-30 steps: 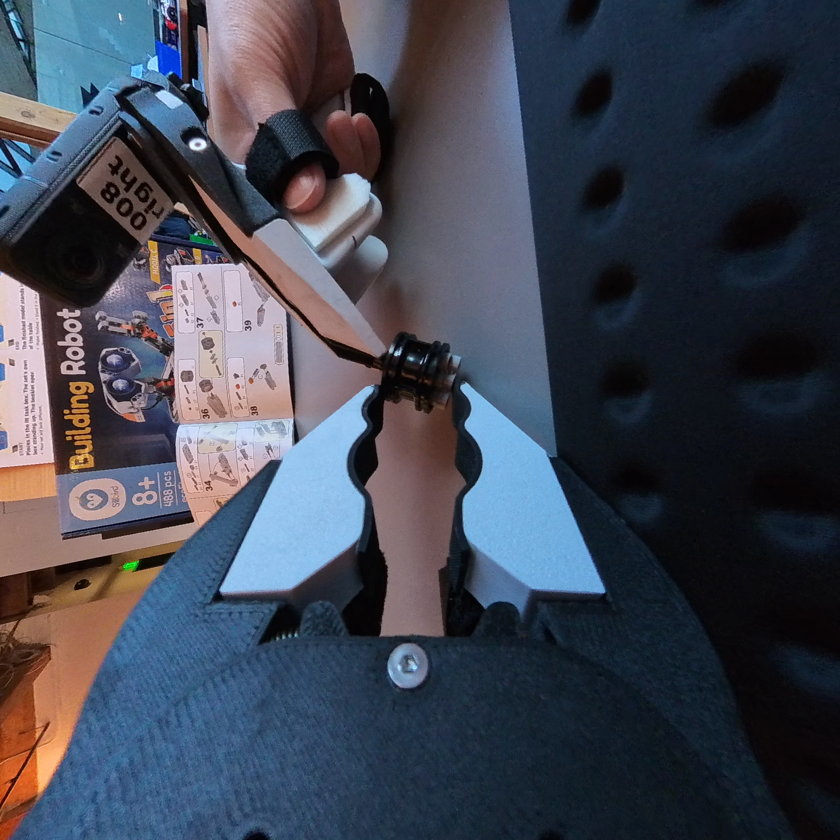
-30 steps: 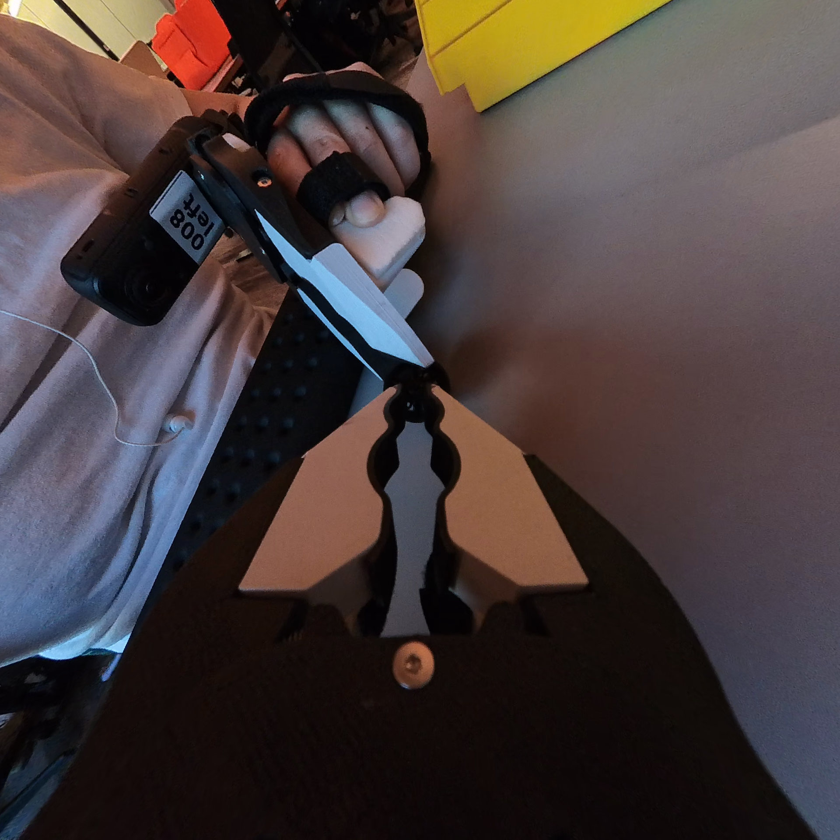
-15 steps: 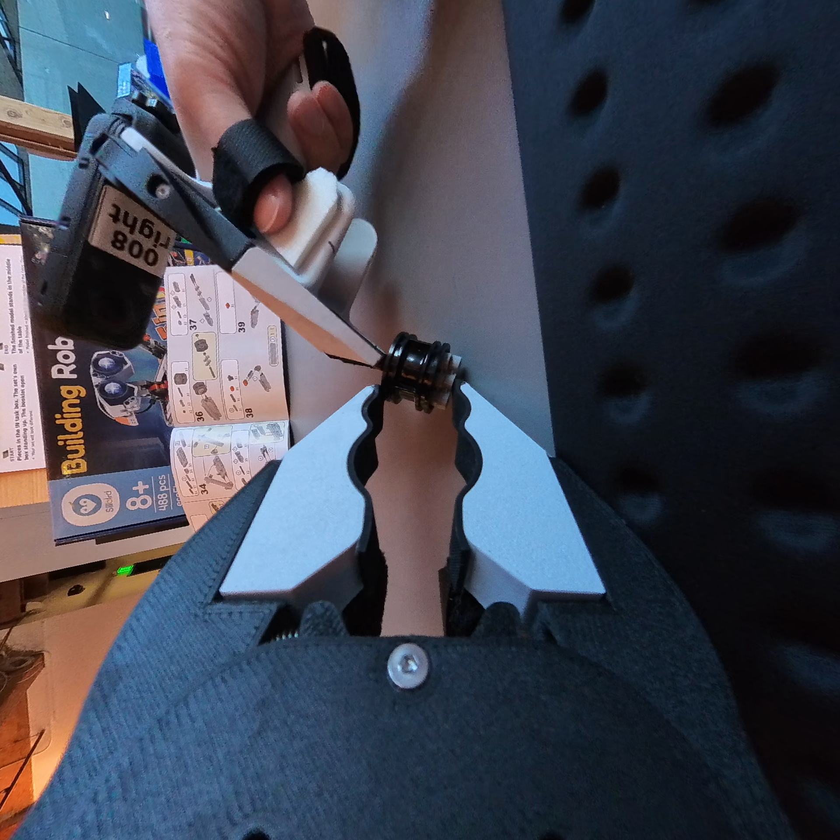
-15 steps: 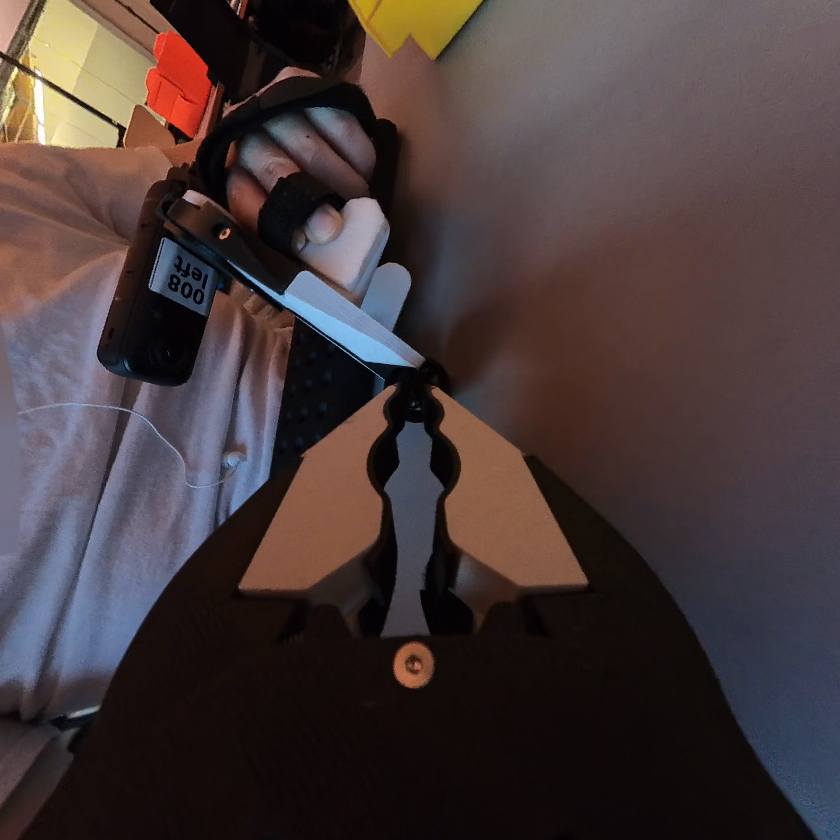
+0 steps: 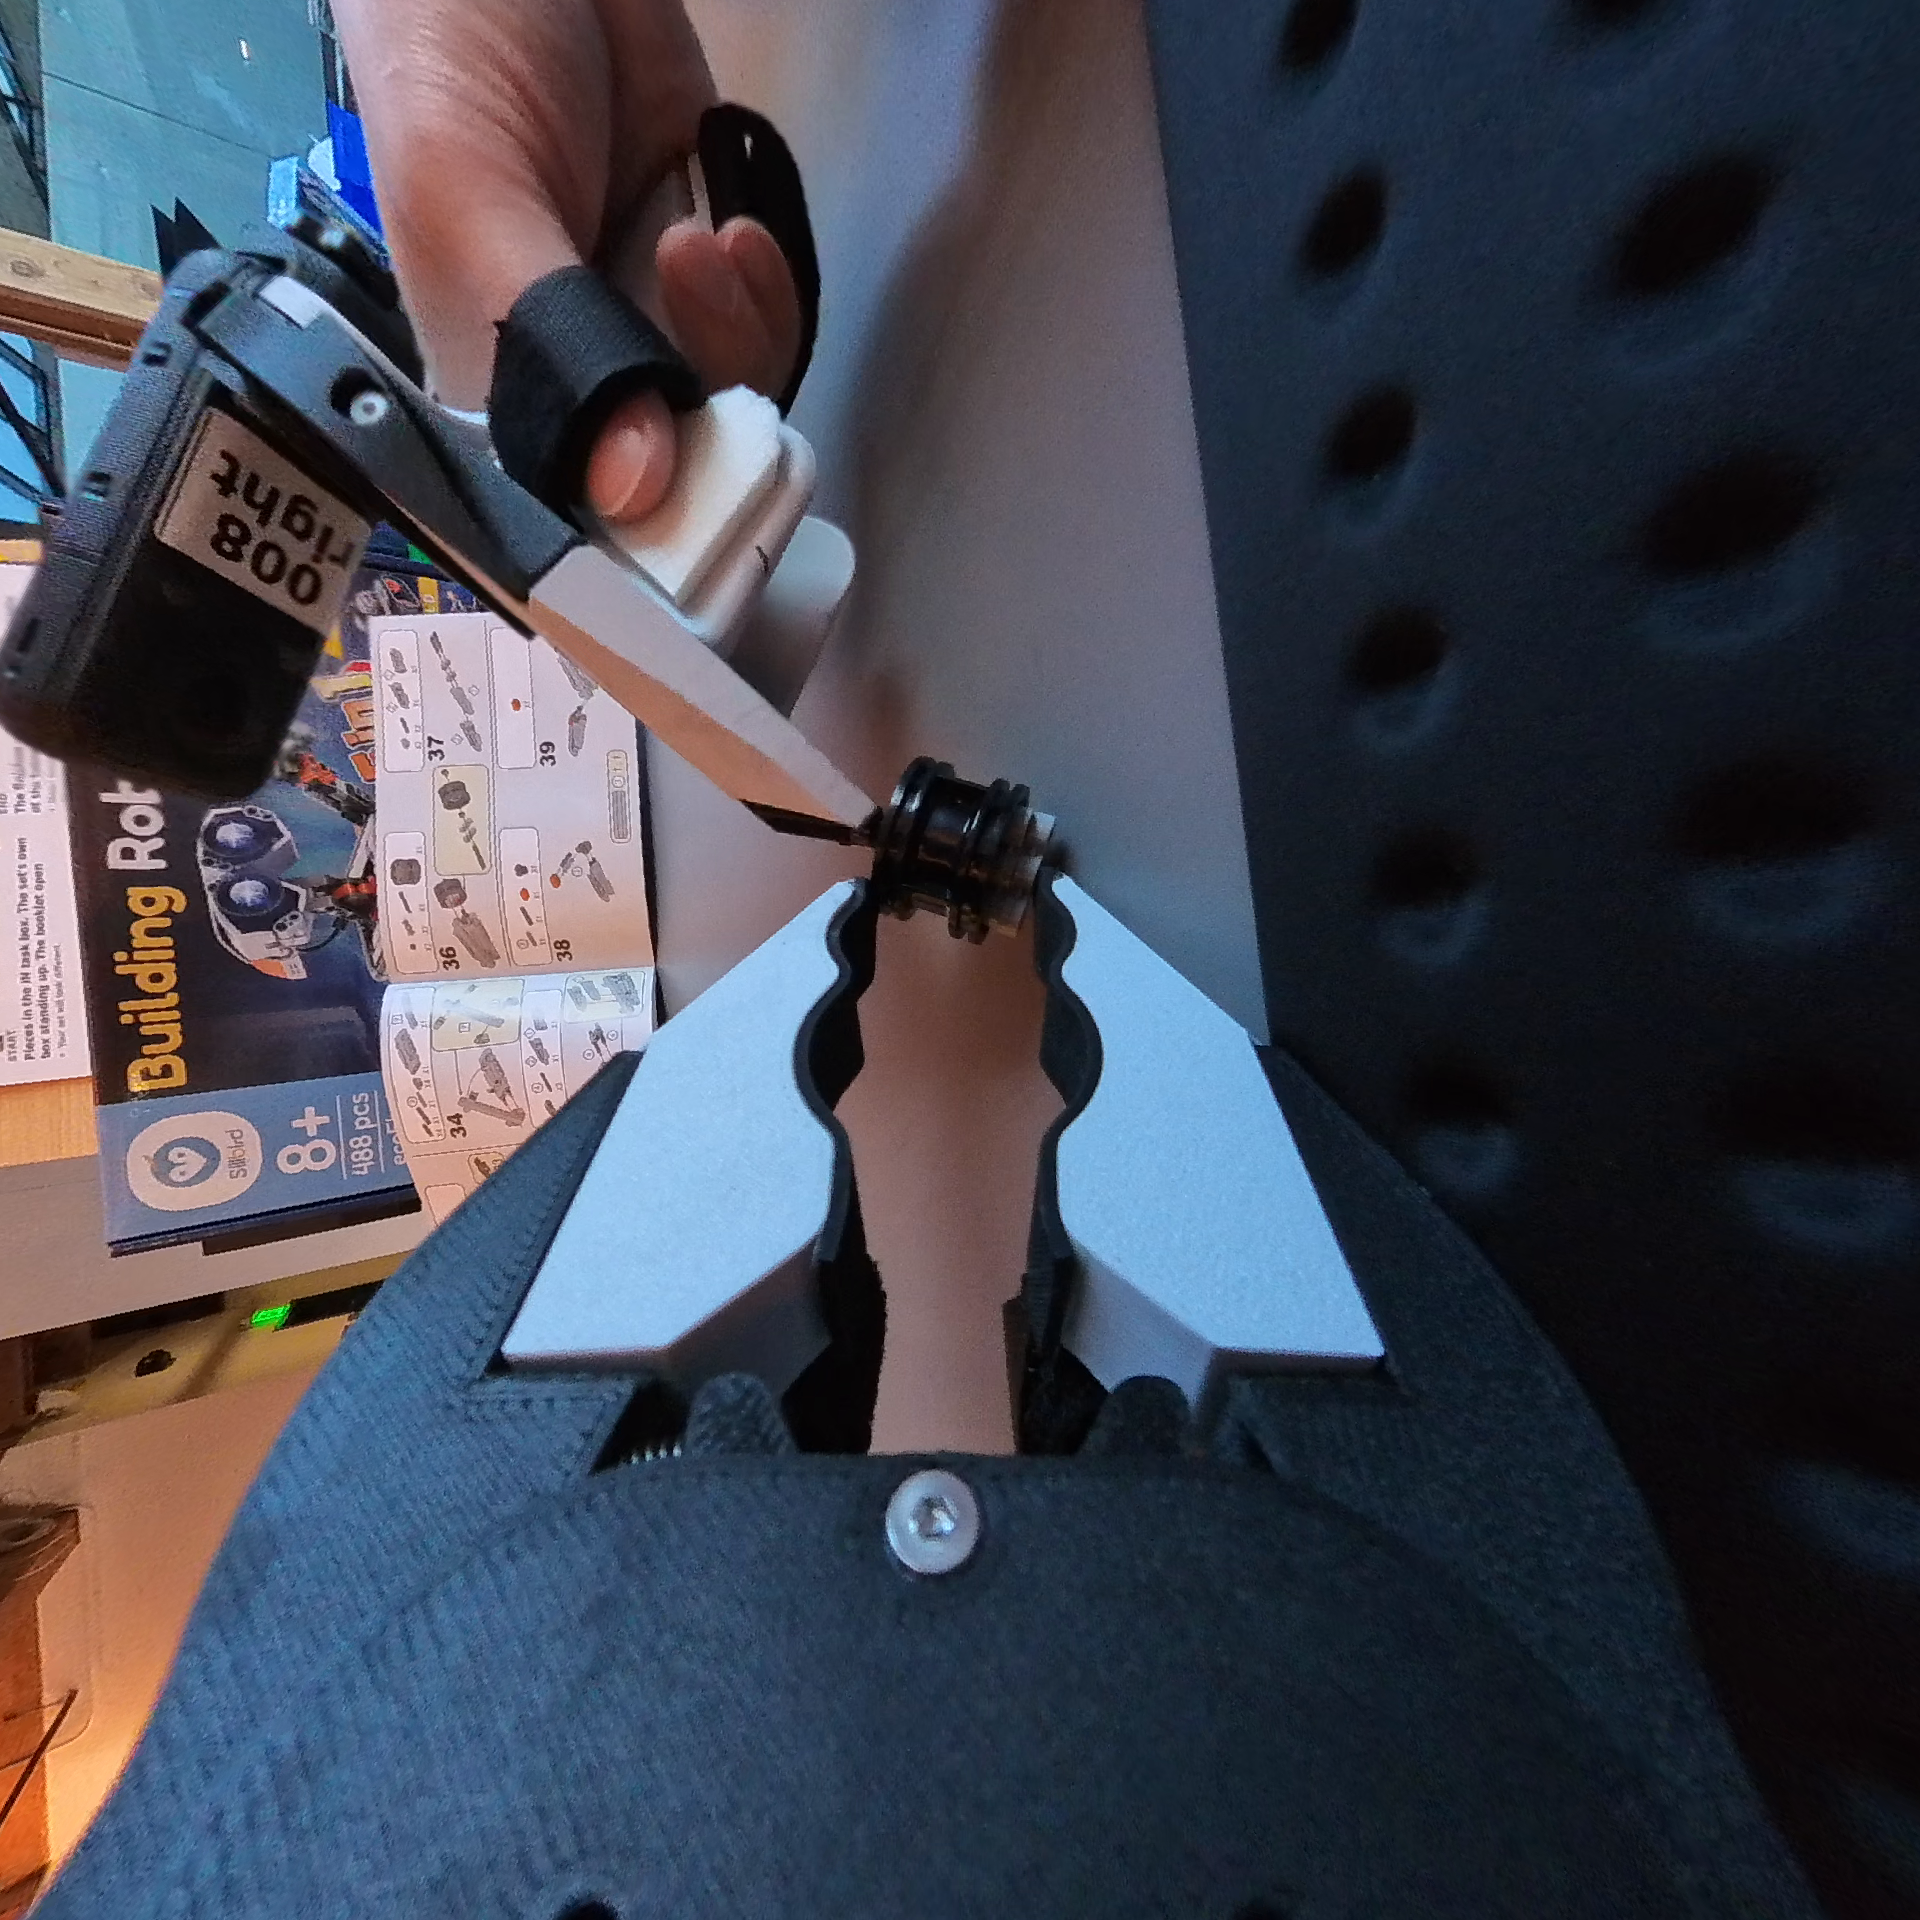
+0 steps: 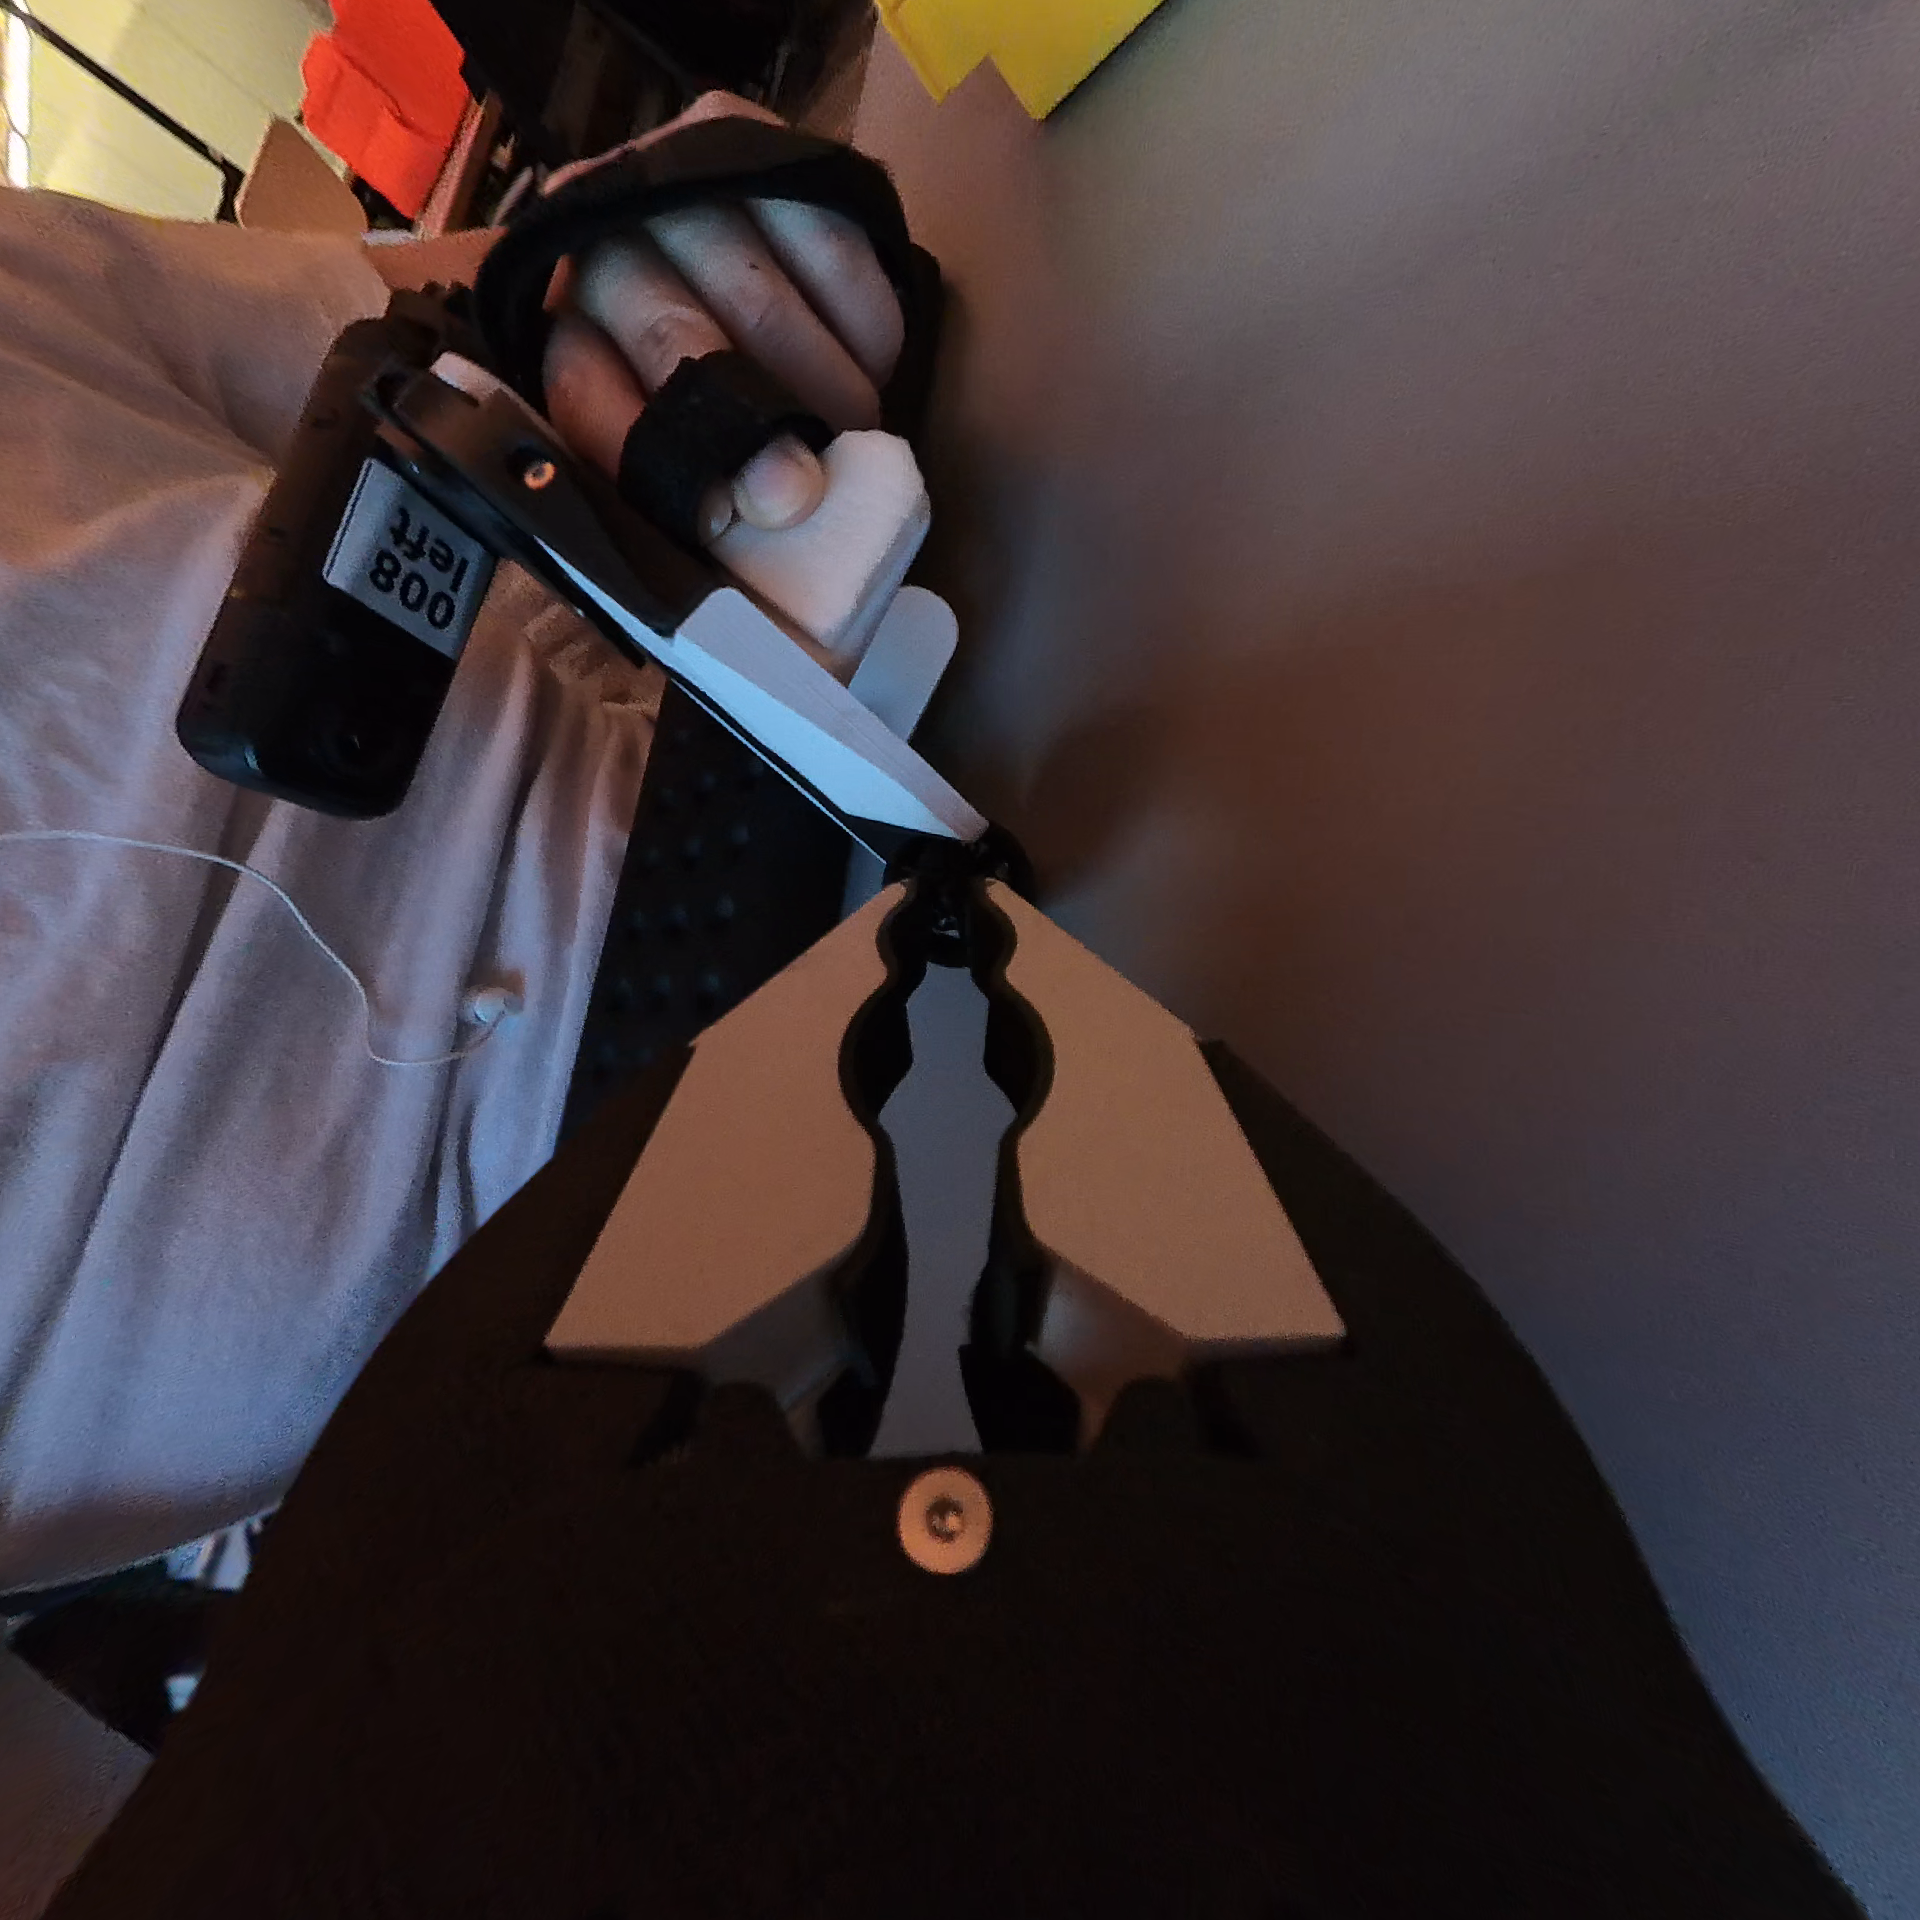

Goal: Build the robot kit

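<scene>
As seen along its own fingers, the left gripper [image 5: 951,899] was clamped on a small black grooved wheel [image 5: 961,842], a stacked pulley-like part with a pale layer at its far end, pinched crosswise between the two fingertips with a gap open behind it. From the upper left the right gripper [image 5: 821,816] met the same wheel at its near end; its fingers were drawn together to a fine point touching the hub, and in the right wrist view the right gripper [image 6: 951,914] was seen nipped on a small dark piece at the wheel [image 6: 971,862], though what exactly it pinched could not be made out. A hand [image 5: 540,239] with a black strap over one finger held the right tool; the other hand [image 6: 727,312] held the left gripper [image 6: 961,831]. Both tools were raised over a plain grey tabletop [image 5: 1018,468]. A black studded mat [image 5: 1558,623] lay alongside. Beyond stood a building-kit box [image 5: 187,987] with an open instruction booklet [image 5: 509,810] propped against it. A person's pale shirt [image 6: 208,935] and a yellow bin [image 6: 997,52] appeared in the right wrist view.
</scene>
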Available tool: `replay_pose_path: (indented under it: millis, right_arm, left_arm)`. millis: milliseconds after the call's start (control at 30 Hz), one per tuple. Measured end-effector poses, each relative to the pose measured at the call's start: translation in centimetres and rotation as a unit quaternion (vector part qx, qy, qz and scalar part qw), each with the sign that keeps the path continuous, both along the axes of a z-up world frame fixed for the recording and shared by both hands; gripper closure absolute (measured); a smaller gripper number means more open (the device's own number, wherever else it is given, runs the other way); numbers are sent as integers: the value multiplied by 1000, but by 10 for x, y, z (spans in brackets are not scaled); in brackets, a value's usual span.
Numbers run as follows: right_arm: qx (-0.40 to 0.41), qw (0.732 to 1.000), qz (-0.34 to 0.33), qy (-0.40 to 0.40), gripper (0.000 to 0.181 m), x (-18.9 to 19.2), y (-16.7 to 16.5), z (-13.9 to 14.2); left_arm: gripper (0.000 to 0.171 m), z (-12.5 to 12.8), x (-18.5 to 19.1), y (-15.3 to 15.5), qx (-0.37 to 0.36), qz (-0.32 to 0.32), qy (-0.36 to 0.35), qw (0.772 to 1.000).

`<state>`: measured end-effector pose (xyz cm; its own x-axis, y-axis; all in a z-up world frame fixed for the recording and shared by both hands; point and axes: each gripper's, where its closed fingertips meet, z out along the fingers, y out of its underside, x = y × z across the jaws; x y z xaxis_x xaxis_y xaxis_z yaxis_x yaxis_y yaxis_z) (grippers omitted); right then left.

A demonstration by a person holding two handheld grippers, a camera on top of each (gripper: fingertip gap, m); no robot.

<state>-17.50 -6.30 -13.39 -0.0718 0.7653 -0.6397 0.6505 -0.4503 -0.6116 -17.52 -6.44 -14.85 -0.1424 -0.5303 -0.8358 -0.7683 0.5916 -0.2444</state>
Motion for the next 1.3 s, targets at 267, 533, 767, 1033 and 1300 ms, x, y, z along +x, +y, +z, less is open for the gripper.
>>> replay_pose_path:
  millis: [267, 533, 767, 1033, 1300]
  right_arm:
    - [59, 996, 59, 28, 175, 1, 0, -1]
    - [51, 996, 68, 6, 175, -2, 1, 0]
    - [48, 996, 72, 10, 175, -1, 0, 0]
    - [43, 997, 58, 26, 175, 0, -1, 0]
    - [-15, 999, 11, 28, 175, -2, -1, 0]
  left_arm:
    - [142, 0, 1, 0, 1, -1, 0, 1000]
    - [143, 0, 1, 1, 2, -2, 1, 1000]
    - [142, 0, 1, 1, 3, -1, 1, 1000]
    - [142, 0, 2, 1, 3, -1, 1, 1000]
    - [142, 0, 2, 1, 3, -1, 1, 1000]
